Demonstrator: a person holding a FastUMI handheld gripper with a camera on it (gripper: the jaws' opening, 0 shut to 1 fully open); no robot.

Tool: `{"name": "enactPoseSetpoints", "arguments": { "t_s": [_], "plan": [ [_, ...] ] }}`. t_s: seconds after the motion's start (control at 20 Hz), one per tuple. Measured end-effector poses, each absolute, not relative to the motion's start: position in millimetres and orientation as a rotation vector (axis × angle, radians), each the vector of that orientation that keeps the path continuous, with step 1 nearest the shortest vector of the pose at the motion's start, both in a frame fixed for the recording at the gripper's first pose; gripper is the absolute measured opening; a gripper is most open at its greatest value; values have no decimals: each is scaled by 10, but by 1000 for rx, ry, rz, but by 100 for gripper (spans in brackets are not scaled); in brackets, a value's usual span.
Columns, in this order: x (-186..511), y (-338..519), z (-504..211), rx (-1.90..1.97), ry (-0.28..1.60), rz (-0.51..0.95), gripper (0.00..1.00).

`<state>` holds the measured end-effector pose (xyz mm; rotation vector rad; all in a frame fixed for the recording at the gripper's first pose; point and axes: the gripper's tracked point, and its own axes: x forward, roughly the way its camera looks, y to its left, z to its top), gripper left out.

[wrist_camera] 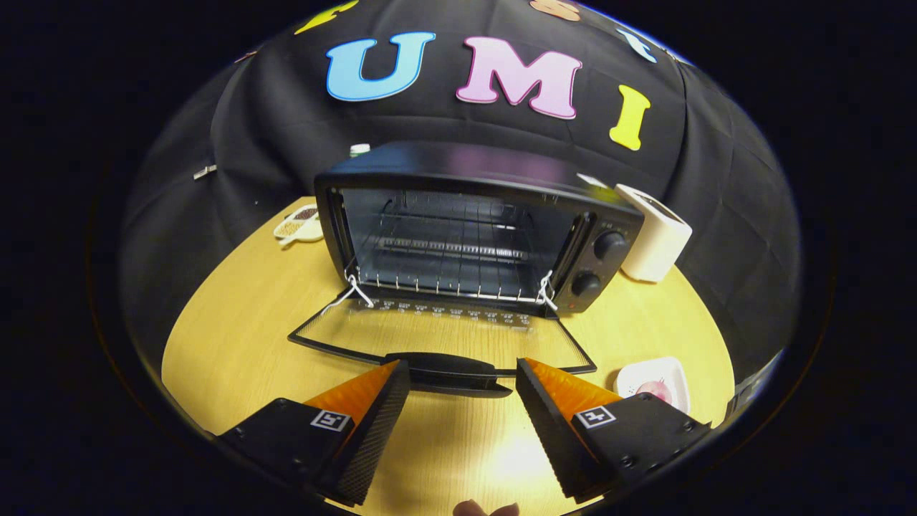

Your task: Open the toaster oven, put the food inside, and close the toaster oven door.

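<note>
Gripper (462, 371) agape; glass oven door (444, 337) (flat) down

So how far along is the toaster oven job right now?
Done: the toaster oven door lies folded down flat on the table. In hand: nothing; the gripper is open just short of the door handle. Left: the food sits on its dish beside the door, the rack is bare, and the door needs closing.

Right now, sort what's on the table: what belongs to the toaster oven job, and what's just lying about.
For the job:
toaster oven, door already open
food on small white dish
hand-held gripper, open, at the door handle

Lying about:
white container beside the oven
dish of grains behind it
</note>
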<state>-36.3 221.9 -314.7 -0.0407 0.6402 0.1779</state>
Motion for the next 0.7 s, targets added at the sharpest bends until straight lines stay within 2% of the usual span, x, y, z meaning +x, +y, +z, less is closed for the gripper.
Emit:
{"name": "enactPoseSetpoints", "arguments": {
  "t_s": [0.3, 0.55, 0.7],
  "plan": [
    [-420, 2284, -3485, -37, 756, 232, 100],
    [-472, 2219, -3210, 20, 716, 269, 99],
    [-460, 2187, -2822, 57, 613, 338, 99]
  ]
}}
